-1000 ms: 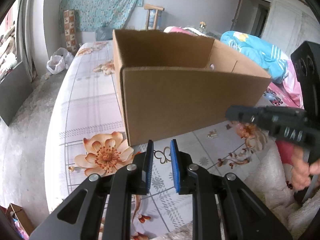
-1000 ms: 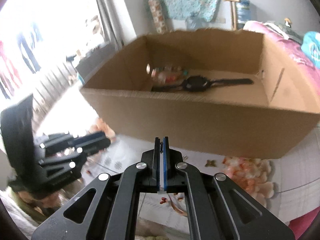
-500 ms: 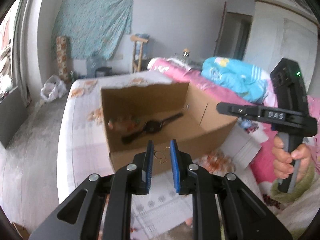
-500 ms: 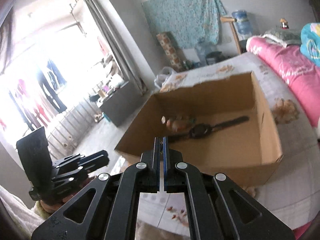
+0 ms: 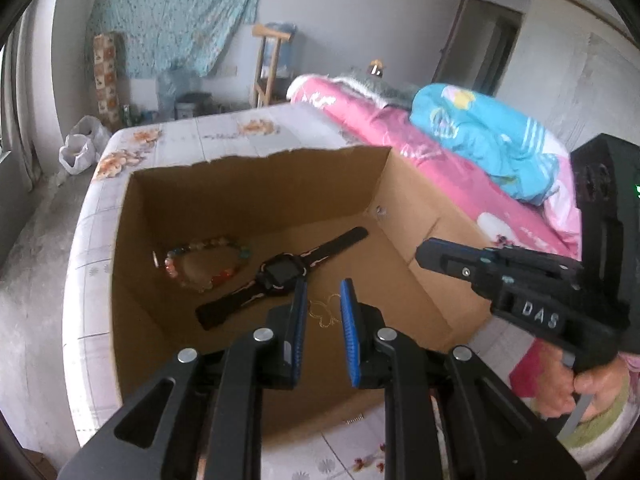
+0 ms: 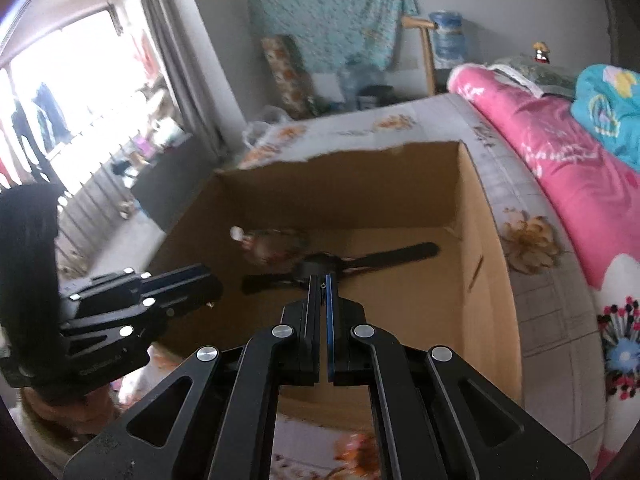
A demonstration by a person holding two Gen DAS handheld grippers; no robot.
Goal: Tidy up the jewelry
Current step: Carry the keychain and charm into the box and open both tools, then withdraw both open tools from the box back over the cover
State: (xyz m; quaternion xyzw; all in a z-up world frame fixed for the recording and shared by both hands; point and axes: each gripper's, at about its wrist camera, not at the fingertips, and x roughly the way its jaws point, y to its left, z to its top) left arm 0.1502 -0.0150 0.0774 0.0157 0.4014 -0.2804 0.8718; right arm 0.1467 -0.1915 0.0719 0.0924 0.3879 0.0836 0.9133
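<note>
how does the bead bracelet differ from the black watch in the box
The multicoloured bead bracelet forms a closed loop; the black strap watch lies stretched out straight. The bracelet sits nearer the cardboard box's left wall, the watch toward the middle. Both rest on the box floor.

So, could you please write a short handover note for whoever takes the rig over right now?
Left tongs: open, holding nothing, above the brown cardboard box.
Right tongs: shut, nothing visible between them, also over the box.
In the box: black wristwatch, colourful beaded bracelet beside it, thin gold chain on the floor under the left tongs.
Done: these three lie in the box.
Left: cannot tell; no other jewelry is in view.
</note>
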